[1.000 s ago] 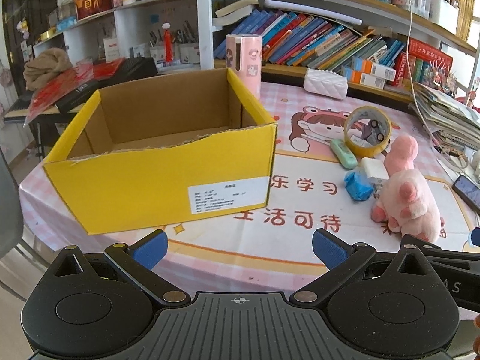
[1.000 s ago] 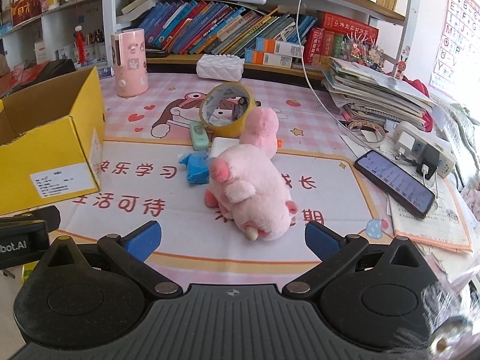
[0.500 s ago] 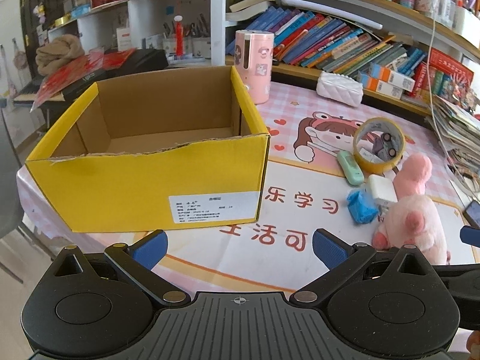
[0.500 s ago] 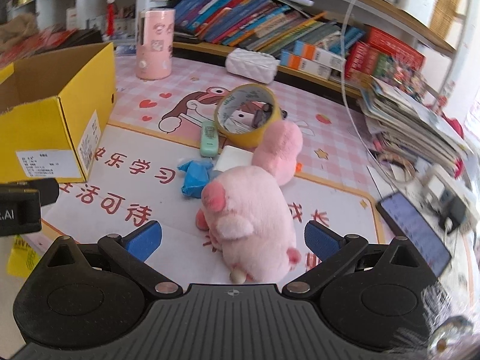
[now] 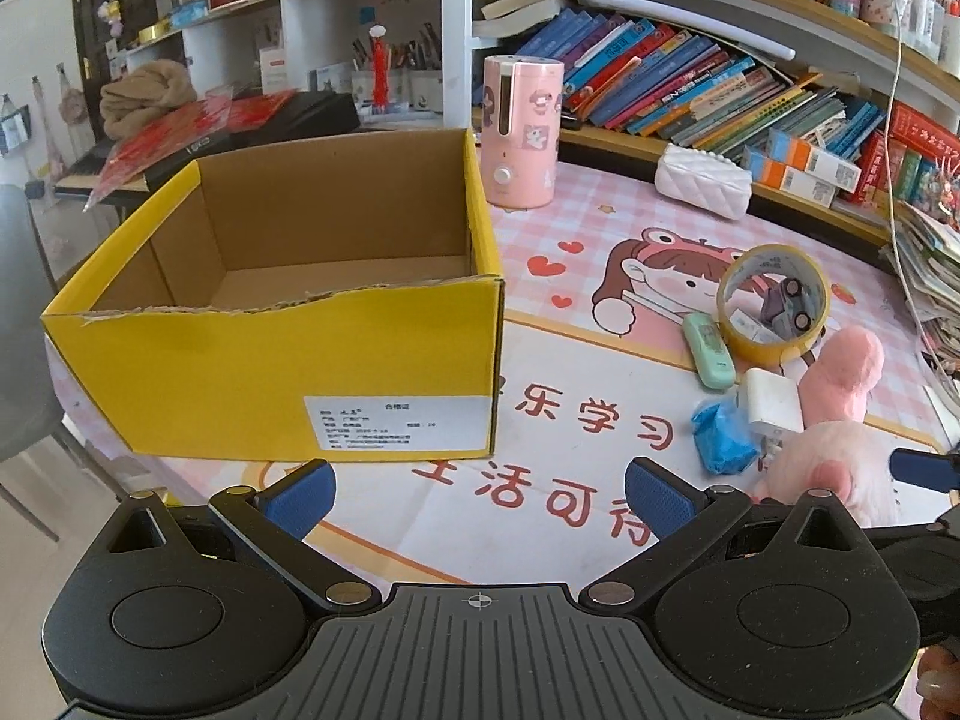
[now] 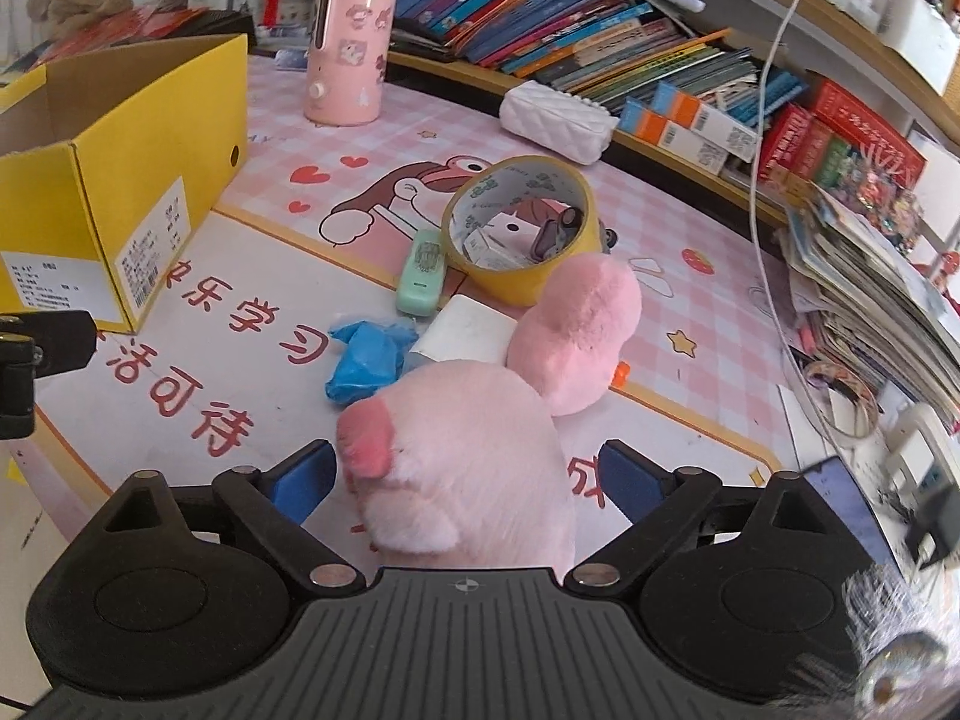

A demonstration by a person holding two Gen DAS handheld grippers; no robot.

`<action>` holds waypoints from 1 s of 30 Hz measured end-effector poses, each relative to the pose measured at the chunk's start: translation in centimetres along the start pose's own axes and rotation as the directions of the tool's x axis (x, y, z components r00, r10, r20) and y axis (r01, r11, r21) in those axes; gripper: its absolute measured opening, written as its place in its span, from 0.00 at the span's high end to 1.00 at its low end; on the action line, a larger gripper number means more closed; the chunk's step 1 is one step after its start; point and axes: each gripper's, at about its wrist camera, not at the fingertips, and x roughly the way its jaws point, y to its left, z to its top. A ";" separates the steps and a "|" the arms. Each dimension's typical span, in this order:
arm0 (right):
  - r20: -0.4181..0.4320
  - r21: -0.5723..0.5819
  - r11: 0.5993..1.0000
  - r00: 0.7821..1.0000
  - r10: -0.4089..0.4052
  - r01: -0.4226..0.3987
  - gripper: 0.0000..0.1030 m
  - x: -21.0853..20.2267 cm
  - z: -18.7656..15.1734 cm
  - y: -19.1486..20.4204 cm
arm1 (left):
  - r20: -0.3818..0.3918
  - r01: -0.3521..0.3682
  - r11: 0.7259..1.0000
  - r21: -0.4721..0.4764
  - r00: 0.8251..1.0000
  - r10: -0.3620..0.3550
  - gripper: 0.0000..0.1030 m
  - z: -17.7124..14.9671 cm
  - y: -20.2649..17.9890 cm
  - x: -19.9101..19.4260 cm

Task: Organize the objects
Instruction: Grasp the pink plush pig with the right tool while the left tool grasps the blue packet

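Two hand-held grippers are spread wide over the bench (image 5: 600,228). The right hand-held gripper (image 6: 465,477) has its fingers on either side of a pink plush toy (image 6: 462,456) without clamping it. The left hand-held gripper (image 5: 480,489) holds nothing, in front of a yellow cardboard box (image 5: 270,372). A tape roll (image 6: 522,228), a blue wrapper (image 6: 366,360) and a white block (image 6: 471,333) lie just beyond the toy.

Your left wrist view faces the yellow box (image 5: 270,324) from the table's near edge; your right sits close over the pink plush (image 6: 462,468), both sharing the tape roll (image 5: 774,300).
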 end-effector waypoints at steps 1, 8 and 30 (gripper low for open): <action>-0.003 -0.004 1.000 1.000 0.005 -0.005 0.13 0.2 0.0 -0.1 | 0.001 -0.002 1.000 -0.002 1.000 0.002 0.00 0.0 -0.1 0.0; -0.001 -0.028 0.996 0.996 0.087 -0.087 0.36 1.4 0.1 -1.1 | -0.013 -0.021 1.000 0.005 1.000 0.021 0.00 -0.1 -1.5 0.2; 0.187 0.205 0.978 0.982 -0.015 -0.024 0.41 -3.2 -0.4 -11.0 | -0.061 0.139 0.984 0.116 0.989 -0.132 0.27 1.3 -10.0 4.5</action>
